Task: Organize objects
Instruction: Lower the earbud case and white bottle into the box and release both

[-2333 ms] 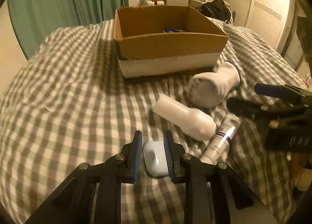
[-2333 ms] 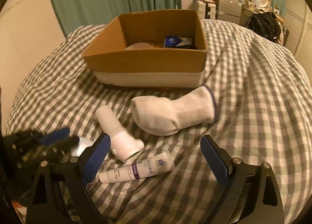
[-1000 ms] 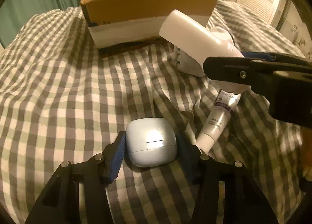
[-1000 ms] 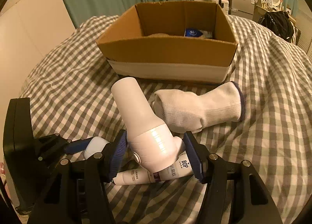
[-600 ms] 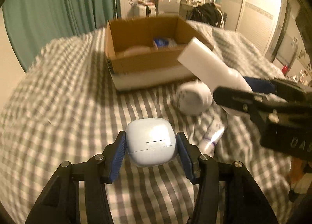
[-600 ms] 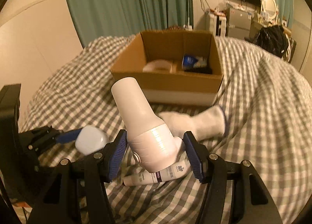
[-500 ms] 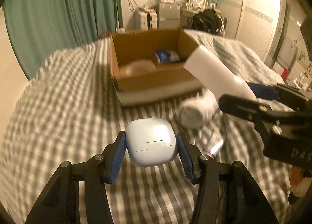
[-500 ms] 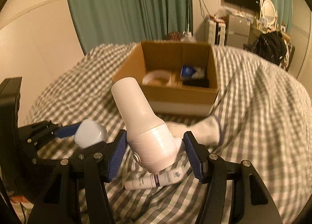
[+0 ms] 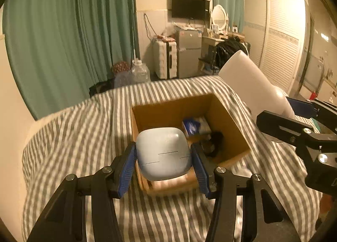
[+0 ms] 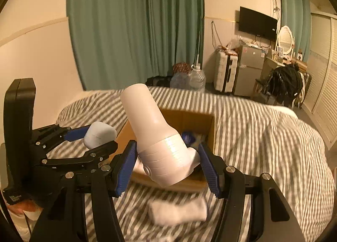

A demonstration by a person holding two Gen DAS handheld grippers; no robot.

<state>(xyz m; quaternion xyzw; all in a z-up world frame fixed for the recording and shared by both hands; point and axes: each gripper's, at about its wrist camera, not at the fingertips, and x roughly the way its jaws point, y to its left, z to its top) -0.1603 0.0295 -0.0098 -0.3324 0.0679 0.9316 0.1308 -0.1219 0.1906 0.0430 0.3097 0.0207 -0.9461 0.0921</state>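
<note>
Cardboard box point(image 9: 229, 124) on the checked bed point(image 9: 80, 136), open at the top, walls plain brown. Inside: a blue-and-white packet point(image 9: 195, 126) at the far right, something dark point(image 9: 212, 143) just nearer than it, and a pale round shape at the near left, mostly hidden behind the case.

Left gripper point(image 9: 164, 167) clenched on a pale blue earbud case point(image 9: 164, 153), blue-padded fingers point(image 9: 126, 170) pressing both sides, held in the air over the near left part of the box. Same case point(image 10: 100, 135) seen at the left of the right wrist view, clamped in the left gripper point(image 10: 92, 138), above the box's left wall.

Right gripper point(image 10: 167, 167) grasping a white bottle point(image 10: 160, 143) by its wider, ribbed end, narrow end tilted up and away, hanging over the box's near edge point(image 10: 185, 183). From the left wrist view, that bottle point(image 9: 252, 90) at the right, raised above the box's right wall, right gripper point(image 9: 299, 119) closed around it.

White sock point(image 10: 179, 210) lying on the bed just near of the box, blurred. Packet point(image 10: 189, 137) visible in the box past the bottle.

Green curtain point(image 10: 134, 27) and a wall-mounted TV point(image 10: 258, 23) far behind.
</note>
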